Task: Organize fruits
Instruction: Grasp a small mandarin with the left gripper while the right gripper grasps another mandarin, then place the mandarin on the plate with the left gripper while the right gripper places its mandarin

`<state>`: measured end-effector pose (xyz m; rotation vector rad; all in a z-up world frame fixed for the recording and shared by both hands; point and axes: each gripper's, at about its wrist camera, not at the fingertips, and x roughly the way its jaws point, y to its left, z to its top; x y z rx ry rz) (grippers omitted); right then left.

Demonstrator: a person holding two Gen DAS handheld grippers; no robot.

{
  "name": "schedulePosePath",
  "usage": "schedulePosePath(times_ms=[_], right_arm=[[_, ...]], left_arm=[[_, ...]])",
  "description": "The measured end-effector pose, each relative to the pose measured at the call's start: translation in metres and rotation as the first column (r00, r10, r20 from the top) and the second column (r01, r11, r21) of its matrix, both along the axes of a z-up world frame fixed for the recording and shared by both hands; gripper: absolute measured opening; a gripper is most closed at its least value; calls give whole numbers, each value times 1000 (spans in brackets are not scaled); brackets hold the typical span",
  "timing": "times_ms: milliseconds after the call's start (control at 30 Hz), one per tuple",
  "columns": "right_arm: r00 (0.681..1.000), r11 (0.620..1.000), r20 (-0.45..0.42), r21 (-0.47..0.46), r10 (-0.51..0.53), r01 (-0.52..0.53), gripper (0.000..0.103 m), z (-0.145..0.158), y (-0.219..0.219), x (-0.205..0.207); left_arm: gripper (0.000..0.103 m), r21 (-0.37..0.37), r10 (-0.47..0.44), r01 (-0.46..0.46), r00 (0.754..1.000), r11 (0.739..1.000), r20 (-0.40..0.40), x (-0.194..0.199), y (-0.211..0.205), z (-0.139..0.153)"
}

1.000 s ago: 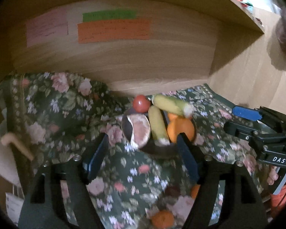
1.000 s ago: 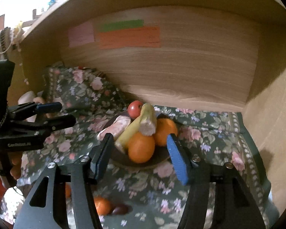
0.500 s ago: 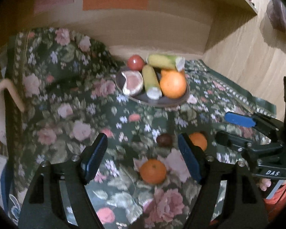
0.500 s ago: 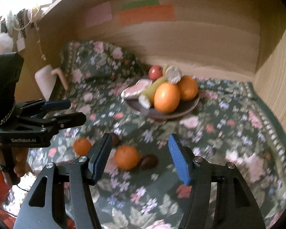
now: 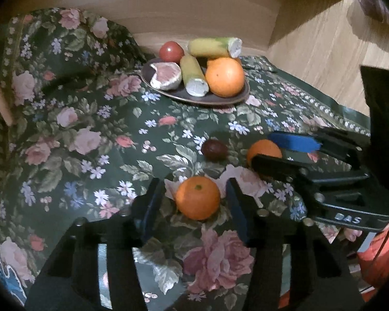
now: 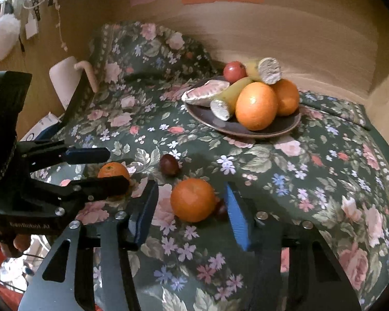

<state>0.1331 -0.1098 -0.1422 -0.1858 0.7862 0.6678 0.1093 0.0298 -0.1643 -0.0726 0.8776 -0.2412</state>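
Both grippers dropped lower since half a second ago; each now straddles a tangerine. Left wrist view, lower centre: left gripper [image 5: 194,202] spread wide, tangerine [image 5: 197,201] between its fingers, contact not clear. Dark plum [image 5: 214,149] just above it on the floral cloth [image 5: 72,140]. Upper centre: plate [image 5: 220,99] with orange [image 5: 225,76], tomato [image 5: 171,51], bananas. Right wrist view, lower centre: right gripper [image 6: 192,202] also wide around second tangerine [image 6: 193,199], a dark fruit [image 6: 220,208] touching its right side.
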Motion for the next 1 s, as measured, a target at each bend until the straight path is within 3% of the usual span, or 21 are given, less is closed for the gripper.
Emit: schedulePosePath(times_ms=[133,200,633,1000], right_arm=[[1000,999,-2,-46,11,-11,38,-7,8,4],[1000,998,-5,-53,15,-15,36,-10,8,5],[999,1000,34,-2,-5,5,35,8,-3,14],[992,995,72,11,-102,101,35,31,-26,57]], left_arm=[[42,9,-14,14,1000,1000,3,0,-3,-3],[35,11,-24,24,1000,1000,3,0,-3,-4],[34,-3,-6,6,999,1000,53,26,8,20],[34,-6,-3,3,994,1000,107,78,9,41]])
